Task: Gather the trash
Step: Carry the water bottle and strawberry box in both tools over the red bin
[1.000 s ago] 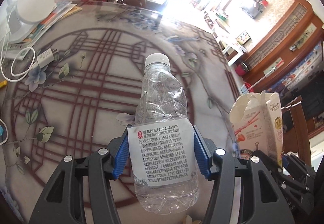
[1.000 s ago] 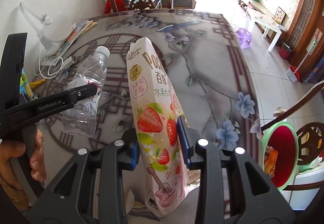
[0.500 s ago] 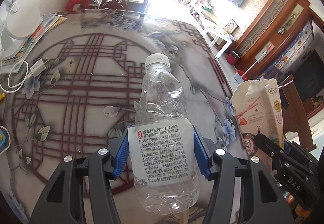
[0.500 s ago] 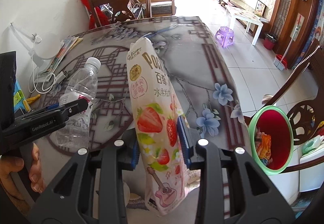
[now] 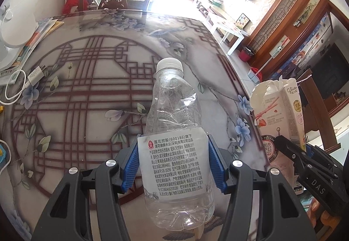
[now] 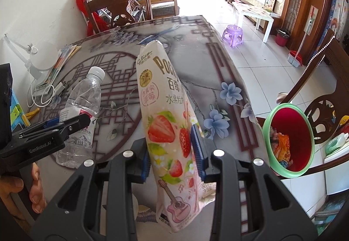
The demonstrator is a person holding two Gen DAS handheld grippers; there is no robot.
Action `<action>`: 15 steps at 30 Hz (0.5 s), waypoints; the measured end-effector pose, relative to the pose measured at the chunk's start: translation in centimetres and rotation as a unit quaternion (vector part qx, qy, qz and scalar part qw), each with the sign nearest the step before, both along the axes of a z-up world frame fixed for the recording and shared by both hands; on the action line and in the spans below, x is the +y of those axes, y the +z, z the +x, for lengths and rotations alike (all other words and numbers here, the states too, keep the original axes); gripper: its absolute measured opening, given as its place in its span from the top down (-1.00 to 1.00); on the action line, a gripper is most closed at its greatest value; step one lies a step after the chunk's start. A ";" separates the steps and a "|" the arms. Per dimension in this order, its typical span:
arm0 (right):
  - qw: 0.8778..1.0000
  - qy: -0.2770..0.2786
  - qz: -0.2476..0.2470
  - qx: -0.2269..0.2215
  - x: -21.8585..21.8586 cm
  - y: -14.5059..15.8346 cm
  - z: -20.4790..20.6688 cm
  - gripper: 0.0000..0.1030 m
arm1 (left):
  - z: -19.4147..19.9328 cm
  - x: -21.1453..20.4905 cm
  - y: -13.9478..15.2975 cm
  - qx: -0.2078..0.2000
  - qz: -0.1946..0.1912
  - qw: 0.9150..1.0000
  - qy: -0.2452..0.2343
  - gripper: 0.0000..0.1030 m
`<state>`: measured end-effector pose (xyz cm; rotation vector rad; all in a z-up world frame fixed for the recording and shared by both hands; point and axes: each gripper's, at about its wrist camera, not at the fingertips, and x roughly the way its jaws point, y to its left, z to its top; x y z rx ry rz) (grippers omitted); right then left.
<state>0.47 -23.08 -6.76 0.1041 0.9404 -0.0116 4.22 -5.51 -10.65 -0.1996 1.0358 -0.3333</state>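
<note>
Here both tongs are loaded. The left gripper clamps its blue pads on the labelled middle of a clear bottle, whose long axis runs straight out along the fingers, cap far, base near. The right gripper is squeezed on the lower half of a pink strawberry snack box, which also stands lengthwise along the fingers, its torn top pointing away. Both items hang above the patterned table, clear of its glass. Outward from the right gripper, past the table's right edge and lower than it, sits the bin, green-rimmed and red inside, with wrappers already in it; a chair stands just behind it. The bin lies to the right of both grippers, so the right hand is the nearer, and the box looks likely to go in first. The bottle, further left, must cross over the table edge to get there. The bin is out of the left wrist view.
</note>
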 end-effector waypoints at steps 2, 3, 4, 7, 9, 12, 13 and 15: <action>1.000 -0.003 0.000 0.001 -0.1 -0.1 -0.1 0.37 | 0.0 0.1 -0.1 0.001 0.001 1.000 0.000 -0.04; 1.000 -0.005 0.001 0.002 -0.1 -0.1 -0.2 0.37 | -0.1 0.1 -0.1 0.001 0.002 1.000 0.001 -0.04; 1.000 -0.006 0.001 0.002 0.0 -0.1 -0.2 0.37 | -0.1 0.1 -0.1 0.002 0.002 1.000 0.001 -0.04; 1.000 -0.007 0.002 0.004 0.0 -0.1 -0.2 0.37 | -0.2 0.2 -0.1 0.002 0.003 1.000 0.002 -0.04; 1.000 -0.007 0.003 0.003 0.1 -0.1 -0.3 0.37 | -0.4 0.2 -0.1 0.001 0.003 1.000 0.002 -0.04; 1.000 -0.005 0.002 0.003 0.2 -0.1 -0.4 0.37 | -0.5 0.1 0.0 0.001 0.003 1.000 0.001 -0.04; 1.000 -0.005 0.002 0.002 0.2 0.0 -0.4 0.37 | -0.5 0.1 0.0 0.001 0.003 1.000 0.001 -0.04; 1.000 -0.004 0.003 0.002 0.2 0.0 -0.5 0.37 | -0.6 0.1 0.0 0.001 0.004 1.000 0.001 -0.04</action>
